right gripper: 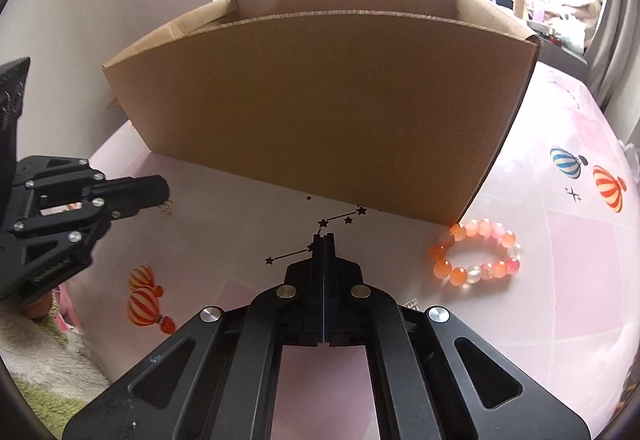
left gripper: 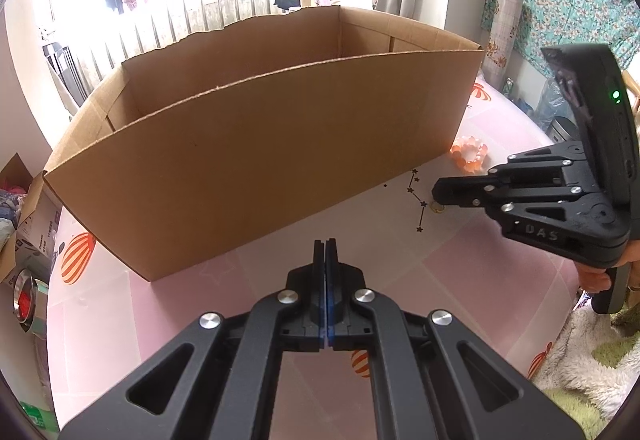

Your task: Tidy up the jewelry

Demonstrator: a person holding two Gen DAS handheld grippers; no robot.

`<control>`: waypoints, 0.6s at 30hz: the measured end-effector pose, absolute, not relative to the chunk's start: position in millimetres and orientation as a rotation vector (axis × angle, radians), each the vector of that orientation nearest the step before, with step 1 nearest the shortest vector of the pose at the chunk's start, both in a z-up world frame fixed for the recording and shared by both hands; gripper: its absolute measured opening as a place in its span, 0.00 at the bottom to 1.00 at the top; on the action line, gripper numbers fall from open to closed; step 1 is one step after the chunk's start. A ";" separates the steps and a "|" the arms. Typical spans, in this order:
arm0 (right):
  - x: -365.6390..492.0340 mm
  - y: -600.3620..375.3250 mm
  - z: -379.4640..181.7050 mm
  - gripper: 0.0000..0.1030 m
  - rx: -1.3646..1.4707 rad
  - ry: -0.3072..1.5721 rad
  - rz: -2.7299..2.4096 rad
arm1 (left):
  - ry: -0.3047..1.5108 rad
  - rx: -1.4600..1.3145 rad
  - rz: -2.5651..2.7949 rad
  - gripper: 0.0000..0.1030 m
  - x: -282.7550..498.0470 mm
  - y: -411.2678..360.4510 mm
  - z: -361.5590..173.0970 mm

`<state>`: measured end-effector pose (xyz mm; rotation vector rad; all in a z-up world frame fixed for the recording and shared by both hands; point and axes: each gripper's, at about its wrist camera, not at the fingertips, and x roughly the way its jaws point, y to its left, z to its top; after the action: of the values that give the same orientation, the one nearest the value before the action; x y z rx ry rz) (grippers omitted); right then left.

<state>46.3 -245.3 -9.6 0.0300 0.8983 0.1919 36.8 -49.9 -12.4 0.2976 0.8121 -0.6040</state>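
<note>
A small gold ring (left gripper: 437,207) shows right at the tips of my right gripper (left gripper: 435,196), low over the pink tablecloth (left gripper: 480,260); the jaws are shut on it. In the right wrist view the right gripper (right gripper: 324,238) has its pads pressed together and the ring is hidden. An orange and pink bead bracelet (right gripper: 476,258) (left gripper: 466,156) lies on the cloth by the near right corner of the open cardboard box (right gripper: 320,112) (left gripper: 260,144). My left gripper (left gripper: 330,243) (right gripper: 164,192) is shut on nothing in front of the box.
The box's tall front wall stands just beyond both grippers. A fluffy blanket (left gripper: 592,352) (right gripper: 40,360) lies at the table's near edge. A tape roll (left gripper: 28,300) and cartons sit off the table's left side. A person's hand (left gripper: 596,276) holds the right gripper.
</note>
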 end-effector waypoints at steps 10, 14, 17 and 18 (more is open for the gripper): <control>49.0 -274.3 -5.3 0.06 0.070 0.894 0.176 | 0.813 0.313 -0.599 0.00 33.3 -53.6 -11.4; 49.1 -266.2 -3.0 0.26 0.061 0.889 0.278 | 0.814 0.312 -0.596 0.00 33.5 -53.6 -11.5; 54.2 -261.3 -6.4 0.27 -0.016 0.908 0.310 | 0.818 0.310 -0.594 0.00 35.6 -52.0 -12.1; 55.0 -259.5 -7.7 0.27 -0.033 0.920 0.303 | 0.818 0.309 -0.594 0.00 36.0 -51.5 -12.0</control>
<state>55.0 -259.5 -7.7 -0.0325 0.9196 0.3029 36.0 -51.5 -12.0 0.3087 0.8176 -0.5937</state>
